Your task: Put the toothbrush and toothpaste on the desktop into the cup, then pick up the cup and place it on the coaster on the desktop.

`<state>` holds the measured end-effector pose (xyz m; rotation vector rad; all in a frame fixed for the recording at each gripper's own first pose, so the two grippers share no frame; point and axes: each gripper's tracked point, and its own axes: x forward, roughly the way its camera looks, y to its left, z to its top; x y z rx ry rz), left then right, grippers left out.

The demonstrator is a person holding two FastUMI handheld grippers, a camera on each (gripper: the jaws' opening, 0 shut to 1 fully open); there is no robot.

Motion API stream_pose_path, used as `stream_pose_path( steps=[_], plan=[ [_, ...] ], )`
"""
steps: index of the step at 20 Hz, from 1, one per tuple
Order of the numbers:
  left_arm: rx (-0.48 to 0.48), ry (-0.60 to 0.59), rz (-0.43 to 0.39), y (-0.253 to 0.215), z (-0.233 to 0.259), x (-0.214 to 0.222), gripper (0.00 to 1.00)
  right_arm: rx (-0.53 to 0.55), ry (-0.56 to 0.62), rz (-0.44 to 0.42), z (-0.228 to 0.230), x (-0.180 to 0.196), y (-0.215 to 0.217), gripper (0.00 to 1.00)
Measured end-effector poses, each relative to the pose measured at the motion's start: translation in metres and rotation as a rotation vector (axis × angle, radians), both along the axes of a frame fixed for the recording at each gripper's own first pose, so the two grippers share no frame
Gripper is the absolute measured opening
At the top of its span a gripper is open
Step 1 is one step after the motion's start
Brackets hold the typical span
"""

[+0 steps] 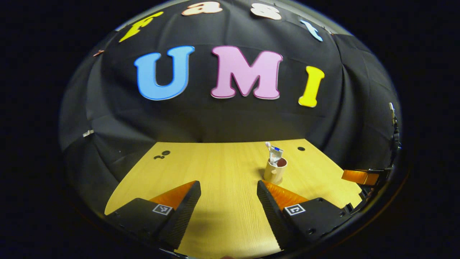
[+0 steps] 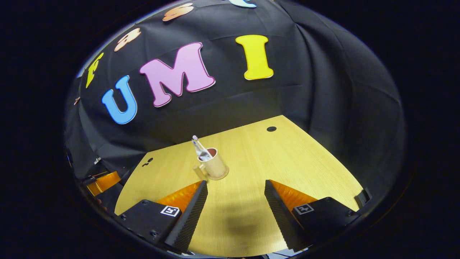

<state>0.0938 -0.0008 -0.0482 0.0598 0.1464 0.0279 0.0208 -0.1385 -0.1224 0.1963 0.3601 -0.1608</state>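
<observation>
Nearest, the left gripper [image 1: 228,187] hangs over bare desktop [image 1: 222,216] with its fingers spread wide and nothing between them. The right gripper [image 2: 236,187] is likewise wide apart and empty, casting a soft shadow on the wood beneath it.

Just ahead of the left gripper, off its right fingertip, stands the cup [image 1: 275,171]. From the right gripper the same cup [image 2: 215,166] sits ahead and off its left fingertip, handle turned toward that tool. The cup is upright. The toothbrush [image 2: 198,144] leans out of it, head uppermost, and the toothpaste [image 1: 276,153] tube stands in it alongside. Both items are therefore already loaded.

A thin disc edge shows under the cup's base in the right gripper view, which may be the coaster [image 2: 223,176]; this cannot be confirmed from these views. In the left gripper view no such edge can be made out.

Farther off, small dark holes [image 1: 301,148] mark the desktop near the black cloth wall [image 1: 230,118].

Assessment: the loading step is done. If that disc is the coaster, the task is complete and both tools need only stay clear. If not, the next move calls for closing on the cup wall or handle, lifting level so the contents do not tip.
</observation>
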Motion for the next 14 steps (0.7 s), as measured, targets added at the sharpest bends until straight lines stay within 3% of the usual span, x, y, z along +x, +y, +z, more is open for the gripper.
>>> stream_pose_path(
  steps=[7, 14],
  plan=[
    [-0.087, -0.026, 0.087, 0.025, -0.011, -0.088, 0.98, -0.002, 0.036, 0.082, 0.004, -0.06, 0.061, 0.98],
    [-0.062, -0.084, 0.037, 0.01, -0.013, -0.147, 0.98, -0.024, 0.009, 0.14, 0.009, -0.115, 0.091, 0.98]
  ],
)
